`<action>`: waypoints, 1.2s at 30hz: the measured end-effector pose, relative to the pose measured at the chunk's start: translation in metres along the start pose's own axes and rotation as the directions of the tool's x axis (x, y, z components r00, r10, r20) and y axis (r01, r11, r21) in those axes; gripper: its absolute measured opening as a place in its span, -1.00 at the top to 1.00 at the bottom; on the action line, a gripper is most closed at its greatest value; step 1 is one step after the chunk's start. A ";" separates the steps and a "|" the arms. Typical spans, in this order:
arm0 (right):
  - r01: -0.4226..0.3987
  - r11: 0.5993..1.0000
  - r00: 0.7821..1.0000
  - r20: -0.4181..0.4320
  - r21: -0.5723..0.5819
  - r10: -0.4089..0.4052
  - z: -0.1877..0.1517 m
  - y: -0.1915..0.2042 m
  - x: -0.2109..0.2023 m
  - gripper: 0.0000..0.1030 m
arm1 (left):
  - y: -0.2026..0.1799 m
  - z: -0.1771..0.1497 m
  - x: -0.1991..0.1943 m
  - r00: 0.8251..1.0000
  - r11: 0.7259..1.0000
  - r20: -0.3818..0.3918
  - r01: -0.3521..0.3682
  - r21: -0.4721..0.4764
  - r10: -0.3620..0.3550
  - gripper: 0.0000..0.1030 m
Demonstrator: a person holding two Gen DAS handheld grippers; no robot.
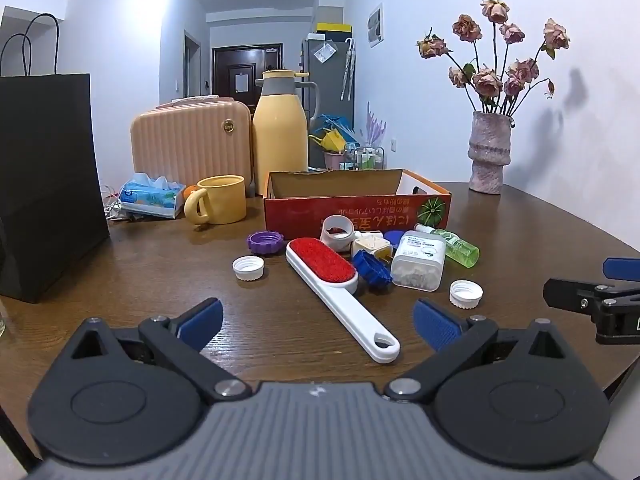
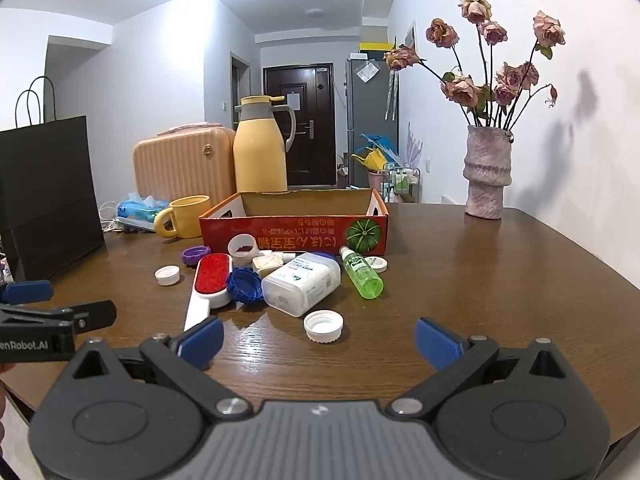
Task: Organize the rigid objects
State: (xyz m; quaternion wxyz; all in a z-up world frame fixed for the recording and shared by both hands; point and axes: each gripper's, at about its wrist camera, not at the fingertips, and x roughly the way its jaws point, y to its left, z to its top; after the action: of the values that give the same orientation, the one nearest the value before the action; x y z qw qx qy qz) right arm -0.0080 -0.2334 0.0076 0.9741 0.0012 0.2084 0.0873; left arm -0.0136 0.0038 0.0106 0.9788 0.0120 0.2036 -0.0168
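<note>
A pile of small objects lies on the brown table in front of an open red cardboard box. It holds a white lint brush with a red pad, a white clear-walled container, a green bottle, a blue cap, a purple cap and white caps. My left gripper is open and empty, just short of the brush handle. My right gripper is open and empty, near a white cap.
A black paper bag stands at the left. A yellow mug, tissue pack, peach case and yellow jug stand behind. A vase of dried roses stands at the back right. The table edge curves on the right.
</note>
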 end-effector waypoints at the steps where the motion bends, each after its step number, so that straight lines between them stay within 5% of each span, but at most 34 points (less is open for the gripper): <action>1: 0.000 1.000 1.000 0.000 0.000 0.000 0.000 0.000 0.000 -0.98 | 0.000 0.000 0.000 1.000 1.000 0.002 0.001 -0.001 -0.001 -1.00; 36: 0.002 1.000 1.000 0.004 -0.001 -0.002 0.001 0.001 -0.007 -0.98 | 0.002 -0.001 -0.002 1.000 1.000 0.008 0.003 -0.007 -0.003 -1.00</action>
State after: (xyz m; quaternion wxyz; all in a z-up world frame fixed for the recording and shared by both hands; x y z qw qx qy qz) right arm -0.0138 -0.2337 0.0111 0.9746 0.0008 0.2066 0.0863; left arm -0.0157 0.0057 0.0102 0.9796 0.0083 0.1998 -0.0175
